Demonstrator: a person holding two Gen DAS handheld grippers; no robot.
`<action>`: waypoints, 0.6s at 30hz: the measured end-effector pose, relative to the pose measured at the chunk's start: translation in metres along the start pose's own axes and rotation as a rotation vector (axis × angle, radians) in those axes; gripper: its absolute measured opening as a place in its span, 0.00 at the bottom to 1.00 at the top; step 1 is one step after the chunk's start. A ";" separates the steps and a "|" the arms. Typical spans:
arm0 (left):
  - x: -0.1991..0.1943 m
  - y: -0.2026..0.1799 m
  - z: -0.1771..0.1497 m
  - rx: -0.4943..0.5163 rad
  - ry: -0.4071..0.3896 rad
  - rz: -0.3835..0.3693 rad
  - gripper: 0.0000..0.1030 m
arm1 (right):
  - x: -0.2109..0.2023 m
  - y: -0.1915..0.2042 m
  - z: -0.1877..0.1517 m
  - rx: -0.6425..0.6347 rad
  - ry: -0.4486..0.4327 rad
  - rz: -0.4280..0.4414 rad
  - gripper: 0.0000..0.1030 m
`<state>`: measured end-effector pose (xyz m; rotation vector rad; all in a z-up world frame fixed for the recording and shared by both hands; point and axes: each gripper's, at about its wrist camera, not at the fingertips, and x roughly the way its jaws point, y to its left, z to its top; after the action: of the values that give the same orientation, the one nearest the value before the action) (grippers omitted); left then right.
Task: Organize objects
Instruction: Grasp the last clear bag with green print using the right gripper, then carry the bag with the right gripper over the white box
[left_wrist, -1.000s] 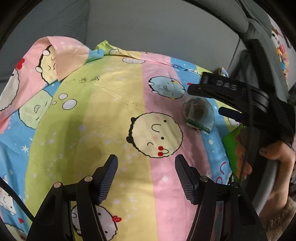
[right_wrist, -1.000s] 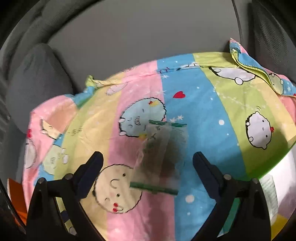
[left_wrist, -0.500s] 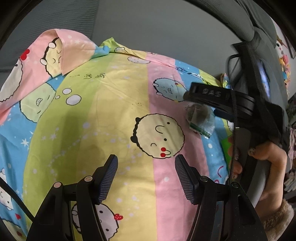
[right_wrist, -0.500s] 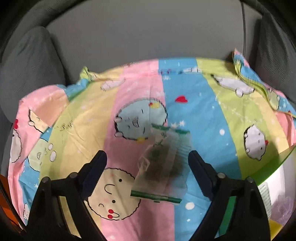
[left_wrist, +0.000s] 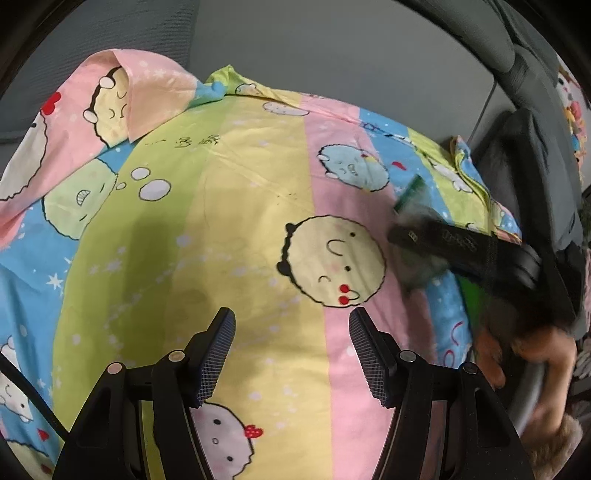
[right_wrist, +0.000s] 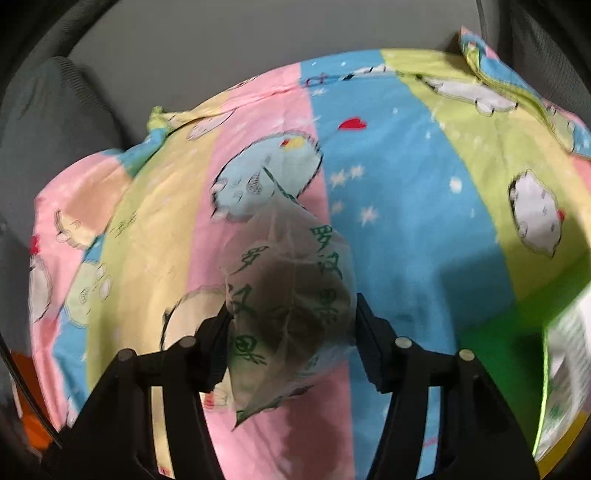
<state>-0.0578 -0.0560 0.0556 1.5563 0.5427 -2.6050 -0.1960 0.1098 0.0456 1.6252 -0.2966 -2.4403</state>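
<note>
Down we've dropped, right gripper (right_wrist: 290, 328) jaws just closing onto the packet (right_wrist: 288, 295) — long axis running away from us — while the left gripper (left_wrist: 291, 350) hangs half-open, empty.

The left gripper (left_wrist: 291, 350) is hovering with jaws parted and nothing between them. At its three o'clock, the right gripper (right_wrist: 290, 332), whose jaws have just been closing, is pinching a translucent packet (right_wrist: 288, 295), a hand (left_wrist: 524, 354) gripping its handle.
</note>
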 end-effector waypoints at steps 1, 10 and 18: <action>0.000 0.001 0.000 -0.005 0.003 0.001 0.63 | -0.003 -0.002 -0.007 -0.003 0.001 0.013 0.54; 0.000 -0.007 -0.007 0.030 0.051 -0.037 0.63 | -0.035 -0.010 -0.083 -0.021 0.057 0.159 0.54; -0.003 -0.023 -0.022 0.084 0.099 -0.091 0.63 | -0.066 -0.032 -0.114 0.052 0.017 0.229 0.71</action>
<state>-0.0427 -0.0277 0.0548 1.7330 0.5297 -2.6613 -0.0668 0.1522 0.0524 1.5373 -0.5174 -2.2648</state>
